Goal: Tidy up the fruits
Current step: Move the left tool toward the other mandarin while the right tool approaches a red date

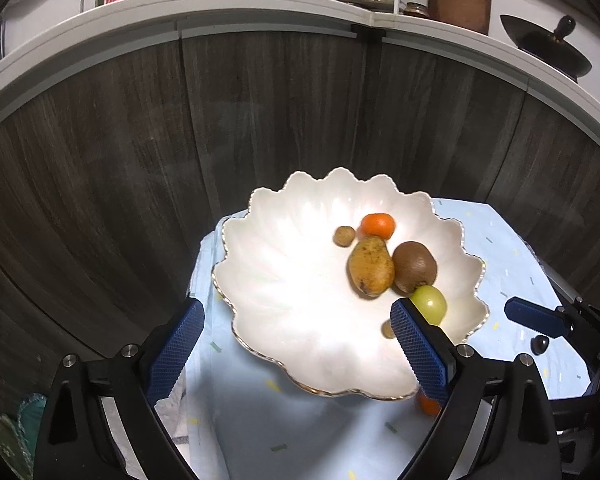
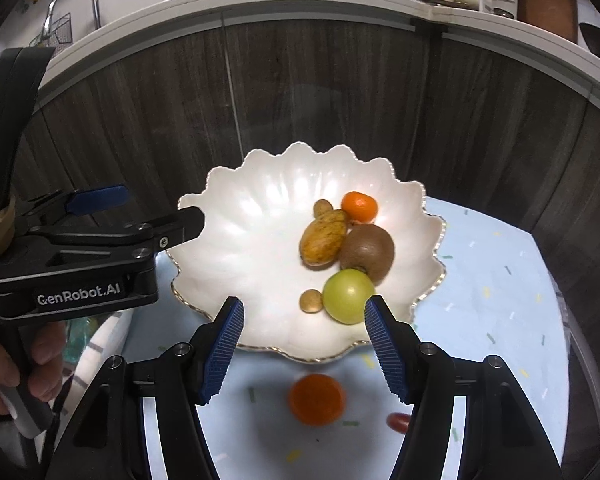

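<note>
Scalloped bowl (image 2: 204, 216): kiwi (image 2: 367, 249), green apple (image 2: 349, 297) gathered inside. Orange (image 2: 317, 399) outside, awaiting transfer. Left gripper (image 1: 296, 348), right gripper (image 2: 304, 350): released, empty.

Bowl (image 2: 228, 216) pearly white, gold-edged; tangerine (image 2: 359, 207) orange; kiwi (image 2: 367, 251) brown; apple (image 2: 349, 296) yellow-green; mango (image 2: 324, 240) yellow, brown-speckled; cloth (image 2: 496, 300) pale blue, flecked yellow and green; pads (image 2: 224, 348) blue.
</note>
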`<state>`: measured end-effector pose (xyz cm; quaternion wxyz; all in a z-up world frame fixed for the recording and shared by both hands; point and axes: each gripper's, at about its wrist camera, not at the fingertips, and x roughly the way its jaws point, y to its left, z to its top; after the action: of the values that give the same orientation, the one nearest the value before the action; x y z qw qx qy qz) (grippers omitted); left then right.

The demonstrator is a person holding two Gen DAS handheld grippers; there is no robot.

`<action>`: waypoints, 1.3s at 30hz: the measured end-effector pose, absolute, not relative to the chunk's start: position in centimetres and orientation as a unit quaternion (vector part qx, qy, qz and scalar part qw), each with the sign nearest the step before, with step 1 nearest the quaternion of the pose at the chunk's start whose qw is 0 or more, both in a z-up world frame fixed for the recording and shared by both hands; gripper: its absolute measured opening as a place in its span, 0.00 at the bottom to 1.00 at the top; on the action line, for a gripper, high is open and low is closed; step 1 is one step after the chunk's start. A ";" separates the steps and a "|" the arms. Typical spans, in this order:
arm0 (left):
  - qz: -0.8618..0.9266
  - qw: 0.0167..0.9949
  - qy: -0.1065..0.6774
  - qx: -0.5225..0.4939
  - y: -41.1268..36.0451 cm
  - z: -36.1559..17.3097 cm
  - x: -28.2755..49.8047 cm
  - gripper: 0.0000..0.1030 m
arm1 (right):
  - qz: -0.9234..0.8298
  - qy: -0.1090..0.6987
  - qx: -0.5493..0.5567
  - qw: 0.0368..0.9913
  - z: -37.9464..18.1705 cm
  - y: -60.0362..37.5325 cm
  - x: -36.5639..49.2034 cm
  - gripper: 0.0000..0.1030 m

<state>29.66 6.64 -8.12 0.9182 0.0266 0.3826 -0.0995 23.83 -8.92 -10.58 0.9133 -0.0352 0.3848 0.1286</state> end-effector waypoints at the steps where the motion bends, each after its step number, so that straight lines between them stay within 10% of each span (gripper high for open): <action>1: -0.100 0.918 0.382 0.028 6.4 -8.0 29.4 0.93 | 0.127 0.383 -0.034 0.914 -10.4 -9.2 23.6 0.62; 39: -0.133 0.911 0.388 0.047 -0.1 -8.3 22.4 0.93 | 0.088 0.375 -0.009 0.923 -10.1 -16.8 18.3 0.62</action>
<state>22.41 -0.12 -8.30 0.9106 0.0468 0.3883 -0.1333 18.30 -16.79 -10.09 0.9227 -0.0090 0.3752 0.0879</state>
